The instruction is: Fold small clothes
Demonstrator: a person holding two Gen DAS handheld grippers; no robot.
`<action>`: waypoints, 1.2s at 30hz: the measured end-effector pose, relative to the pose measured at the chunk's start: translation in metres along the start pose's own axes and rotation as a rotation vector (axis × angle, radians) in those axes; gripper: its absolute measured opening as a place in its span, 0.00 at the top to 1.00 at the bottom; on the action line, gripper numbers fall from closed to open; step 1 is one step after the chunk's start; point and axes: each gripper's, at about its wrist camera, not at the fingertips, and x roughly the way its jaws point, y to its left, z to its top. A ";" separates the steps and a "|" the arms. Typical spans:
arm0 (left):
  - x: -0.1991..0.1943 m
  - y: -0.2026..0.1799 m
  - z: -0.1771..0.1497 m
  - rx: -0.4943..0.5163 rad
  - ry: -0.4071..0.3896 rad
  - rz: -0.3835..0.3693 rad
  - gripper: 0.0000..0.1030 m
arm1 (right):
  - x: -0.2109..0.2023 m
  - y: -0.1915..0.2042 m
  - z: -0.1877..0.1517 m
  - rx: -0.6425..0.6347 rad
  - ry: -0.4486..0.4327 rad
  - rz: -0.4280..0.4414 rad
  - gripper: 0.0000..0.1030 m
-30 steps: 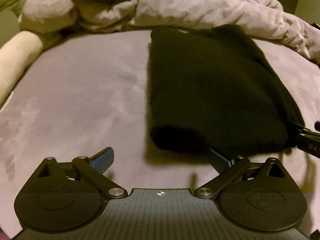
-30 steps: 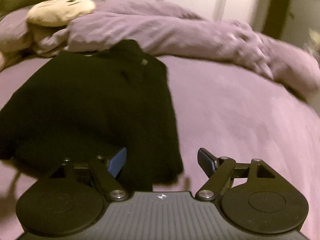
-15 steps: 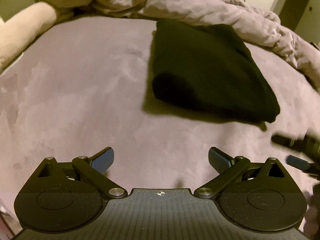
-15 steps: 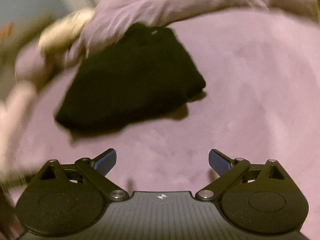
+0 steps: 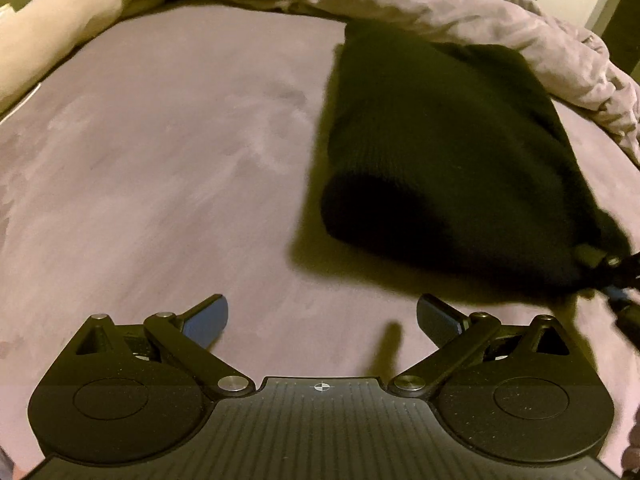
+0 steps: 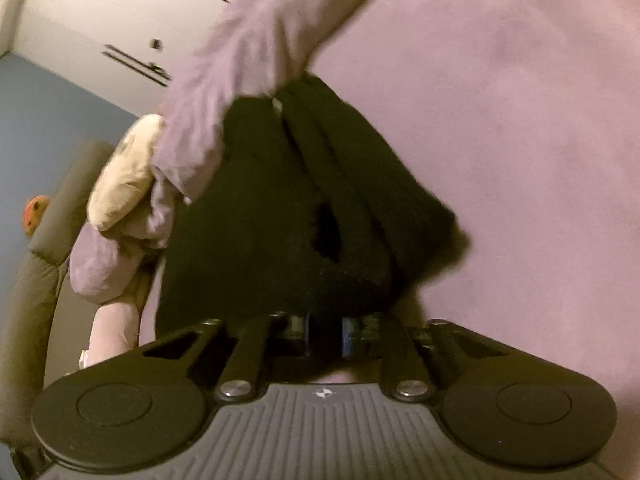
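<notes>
- Gripping the near corner of the black knit garment (image 6: pixel 304 208), the right gripper (image 6: pixel 325 330) has just brought its jaws together, and the dark fabric sits pinched between its fingers.
- From the right wrist view the garment spreads away ahead of the clamped jaws, folded into layers with a ridge running forward and a little to the left.
- Past the garment's far end, ahead and left of that gripper, lies a rumpled lilac duvet (image 6: pixel 240 64), with a cream soft toy (image 6: pixel 124 176) to its left.
- To the right of the right gripper the lilac bedsheet (image 6: pixel 520 120) stretches bare.
- The left gripper (image 5: pixel 322 318) hangs above the sheet with its jaws spread wide and nothing between them.
- From the left wrist view the garment lies ahead and to the right of the open jaws, apart from them, its rounded folded edge toward the camera.
- At the garment's right corner, far to the right of the left gripper, the other gripper's tip shows blurred against the fabric.
- Ahead and left of the left gripper a cream bolster (image 5: pixel 52 32) lies at the bed's edge.
</notes>
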 end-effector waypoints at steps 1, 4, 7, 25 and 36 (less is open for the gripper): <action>0.001 -0.002 0.000 0.009 -0.005 0.004 0.00 | -0.003 0.004 0.003 -0.034 -0.036 -0.008 0.89; 0.005 -0.005 0.000 0.031 -0.002 0.033 0.00 | 0.005 0.005 0.009 -0.116 -0.065 -0.091 0.89; 0.005 -0.007 -0.003 0.037 0.007 0.040 0.00 | 0.020 -0.005 0.008 -0.150 -0.028 -0.130 0.88; -0.012 -0.007 0.013 -0.007 -0.101 0.056 0.00 | -0.002 0.019 0.026 -0.172 -0.108 0.045 0.88; 0.038 -0.019 0.032 0.076 -0.006 0.136 0.00 | 0.027 0.017 0.015 -0.419 -0.080 -0.149 0.81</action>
